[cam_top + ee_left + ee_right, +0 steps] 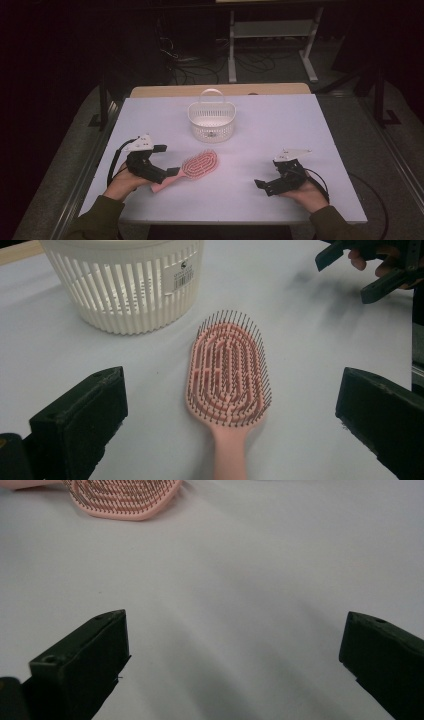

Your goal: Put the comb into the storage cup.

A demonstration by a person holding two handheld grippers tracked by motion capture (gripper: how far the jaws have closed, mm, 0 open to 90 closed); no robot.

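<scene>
A: Step? White slatted plastic basket (211, 121) sits upper centre on the table (310, 130). Pink hairbrush (192, 167), bristles up, lies centre-left.

B: Approach. Left gripper (165, 173), jaws wide, straddles the handle, probably not touching. Next: close. Right gripper (262, 186) idle, jaws wide.

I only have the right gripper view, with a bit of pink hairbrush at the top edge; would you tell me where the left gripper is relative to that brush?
Observer: The left gripper is open at the handle end of the pink hairbrush, the handle running between its fingers.
Operator: Thank you. Is there a container nearby?
Observer: Yes, a white slatted basket stands beyond the brush head, apart from it.
Operator: And how does my gripper look from above?
Observer: The right gripper is open, low over the white table, well right of the brush.
</scene>
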